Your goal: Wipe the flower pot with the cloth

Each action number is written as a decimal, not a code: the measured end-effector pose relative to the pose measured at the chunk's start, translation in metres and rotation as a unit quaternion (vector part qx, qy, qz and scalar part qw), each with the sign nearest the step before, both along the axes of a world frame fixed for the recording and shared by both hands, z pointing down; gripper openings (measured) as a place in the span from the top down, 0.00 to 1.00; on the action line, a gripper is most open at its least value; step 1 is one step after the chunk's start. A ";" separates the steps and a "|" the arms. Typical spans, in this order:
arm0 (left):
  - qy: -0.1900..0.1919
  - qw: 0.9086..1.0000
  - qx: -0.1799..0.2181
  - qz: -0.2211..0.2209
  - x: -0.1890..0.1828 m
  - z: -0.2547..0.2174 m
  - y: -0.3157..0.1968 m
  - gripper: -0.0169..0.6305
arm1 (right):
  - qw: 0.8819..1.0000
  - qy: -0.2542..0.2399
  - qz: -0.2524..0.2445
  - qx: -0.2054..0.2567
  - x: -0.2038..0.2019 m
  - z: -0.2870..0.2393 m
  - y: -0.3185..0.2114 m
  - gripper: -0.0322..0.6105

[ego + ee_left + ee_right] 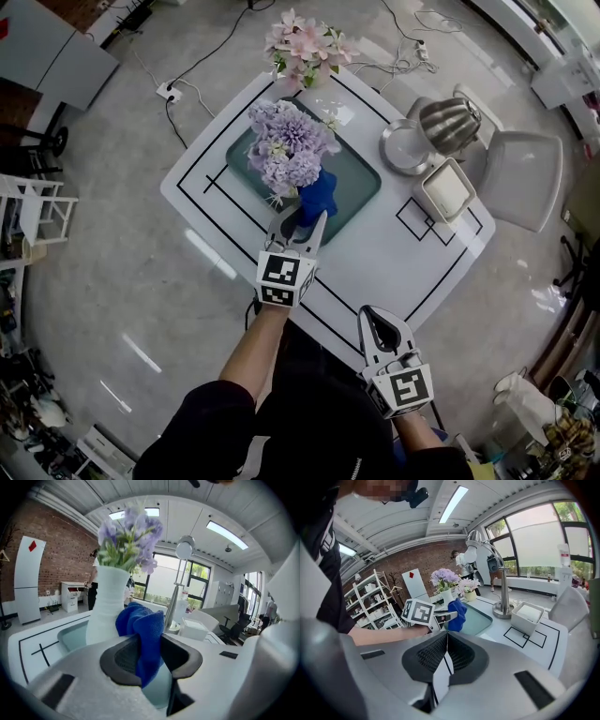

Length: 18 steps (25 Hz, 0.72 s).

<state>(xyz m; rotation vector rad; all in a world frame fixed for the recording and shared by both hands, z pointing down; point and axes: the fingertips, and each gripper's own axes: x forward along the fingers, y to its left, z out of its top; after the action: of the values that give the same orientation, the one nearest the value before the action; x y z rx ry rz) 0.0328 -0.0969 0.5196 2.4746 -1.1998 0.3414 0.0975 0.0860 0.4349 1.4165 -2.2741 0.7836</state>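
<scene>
A white flower pot (pixel 108 603) with purple flowers (pixel 290 144) stands on a teal tray (pixel 360 180) on the white table. My left gripper (pixel 302 221) is shut on a blue cloth (pixel 319 195), whose bunched end (pixel 140 620) lies against the pot's right side. In the right gripper view the cloth (pixel 457 613) hangs from the left gripper beside the pot (pixel 446 596). My right gripper (pixel 373 322) hangs shut with nothing in it near the table's front edge, well clear of the pot.
A second pot of pink flowers (pixel 307 45) stands at the table's far corner. A chrome desk lamp (pixel 448 124) on a round base and a white square box (pixel 446 189) sit at the right. A grey chair (pixel 525 174) stands beyond them.
</scene>
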 end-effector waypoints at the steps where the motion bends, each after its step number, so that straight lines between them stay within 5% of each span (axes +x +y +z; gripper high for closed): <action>1: 0.001 1.000 0.013 0.002 -0.006 -0.011 0.004 0.78 | 1.000 0.000 -0.003 0.000 -0.003 0.000 0.000 0.94; 7: -0.012 0.998 0.056 -0.011 -0.044 -0.039 0.007 0.78 | 1.000 -0.001 -0.027 0.000 -0.019 0.001 -0.007 0.94; 18: -0.010 1.000 -0.009 -0.004 -0.064 0.019 0.001 0.78 | 0.999 0.002 -0.051 -0.004 -0.055 0.004 -0.050 0.94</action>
<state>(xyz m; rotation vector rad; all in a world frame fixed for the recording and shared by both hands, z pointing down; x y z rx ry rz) -0.0313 -0.0957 0.5391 2.4557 -1.2092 0.3744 0.0423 0.0357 0.4387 1.2865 -2.3176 0.7573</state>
